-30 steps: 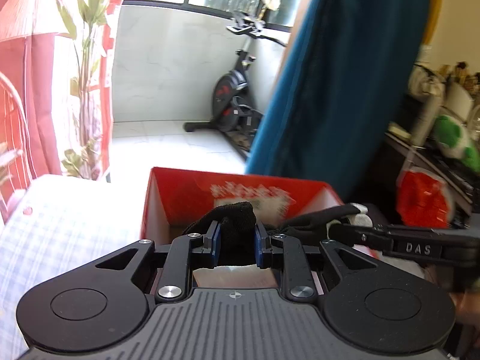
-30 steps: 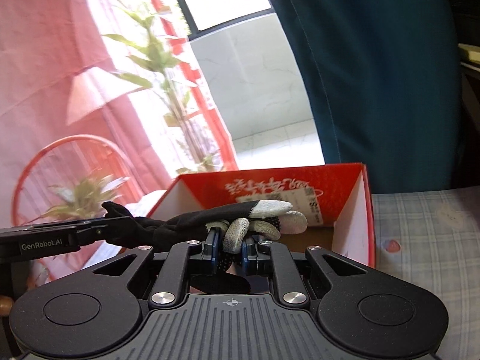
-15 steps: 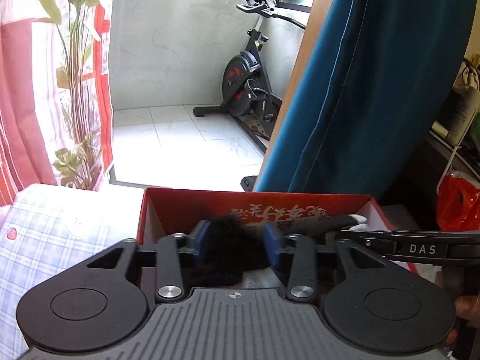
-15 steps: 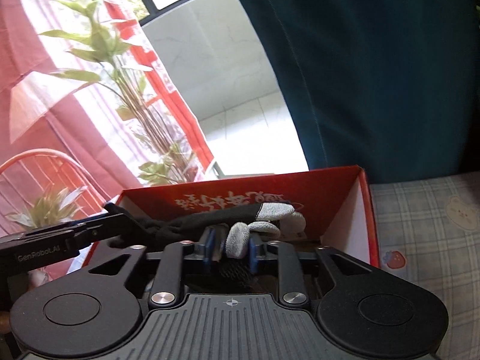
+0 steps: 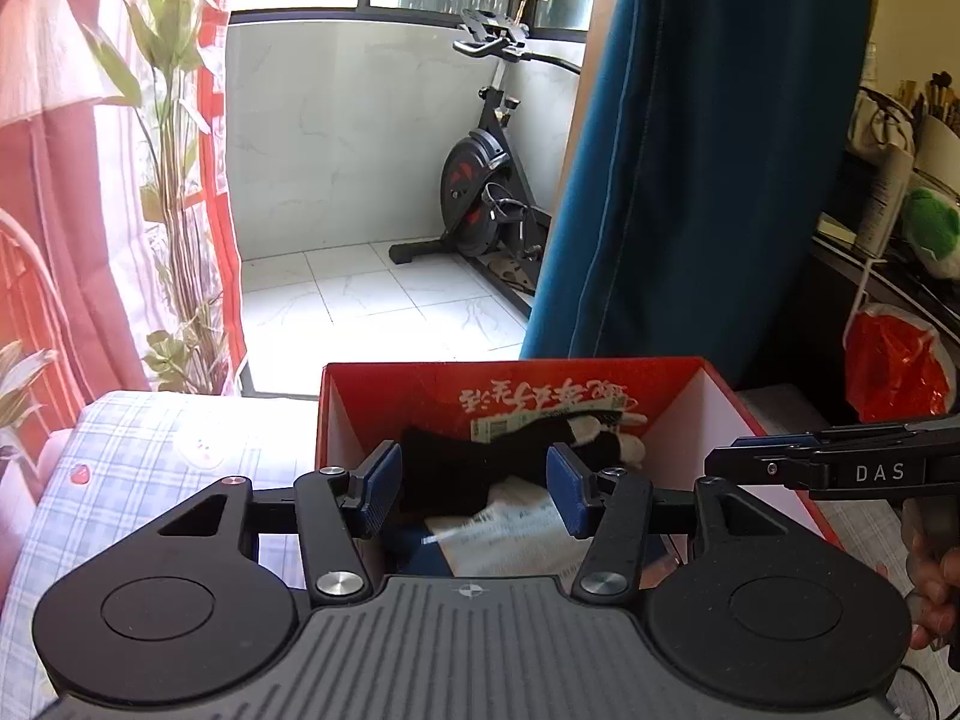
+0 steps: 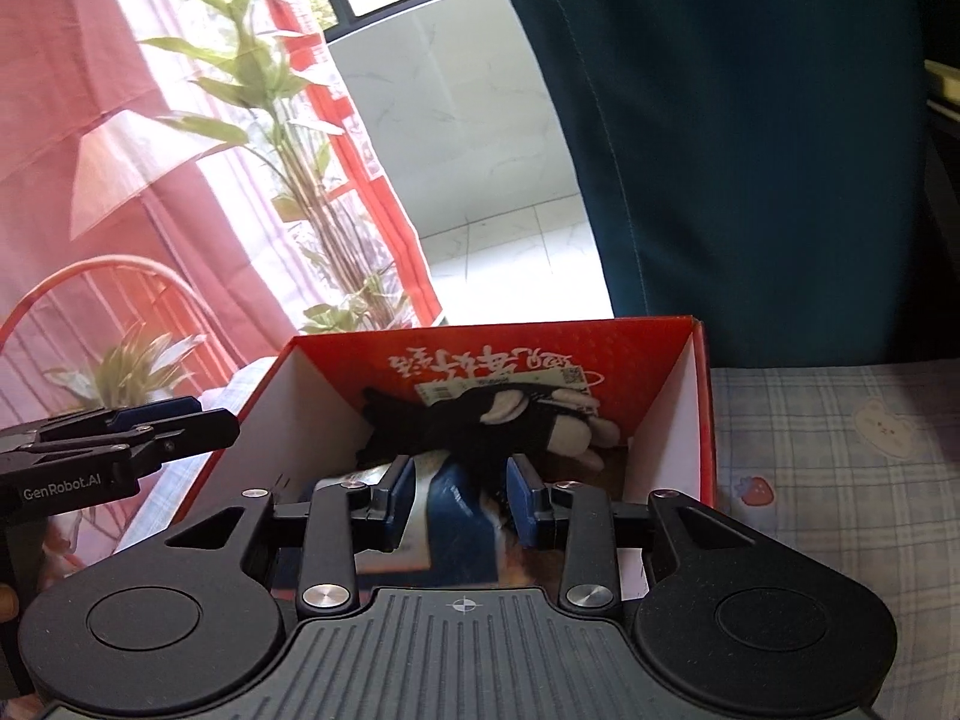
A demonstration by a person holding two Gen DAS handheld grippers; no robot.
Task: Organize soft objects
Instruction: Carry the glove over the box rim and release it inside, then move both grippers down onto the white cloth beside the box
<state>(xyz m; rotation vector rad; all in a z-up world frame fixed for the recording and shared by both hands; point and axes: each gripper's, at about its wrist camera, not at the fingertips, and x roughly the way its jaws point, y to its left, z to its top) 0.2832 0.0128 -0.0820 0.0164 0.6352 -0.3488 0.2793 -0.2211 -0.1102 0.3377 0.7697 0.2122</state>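
Observation:
A black glove with grey fingertips (image 5: pixel 480 462) lies inside the open red box (image 5: pixel 384 390), across its far half; it also shows in the right wrist view (image 6: pixel 474 426). My left gripper (image 5: pixel 474 489) is open and empty, just above the box's near side. My right gripper (image 6: pixel 459 498) is open and empty too, above the box's near edge (image 6: pixel 699 396). Each gripper shows from the side in the other's view: the right one (image 5: pixel 840 468) and the left one (image 6: pixel 120 444). Printed papers lie under the glove in the box.
The box stands on a pale blue checked cloth (image 6: pixel 840 480) (image 5: pixel 150 462). A teal curtain (image 5: pixel 690 150) hangs behind the box. An exercise bike (image 5: pixel 486 192) stands on the tiled floor beyond. Red curtains and a plant (image 5: pixel 174 180) are at the left, a red bag (image 5: pixel 894 360) at the right.
Both grippers held the glove stretched between them above the box. Both have opened and let go, and the glove has dropped into the box.

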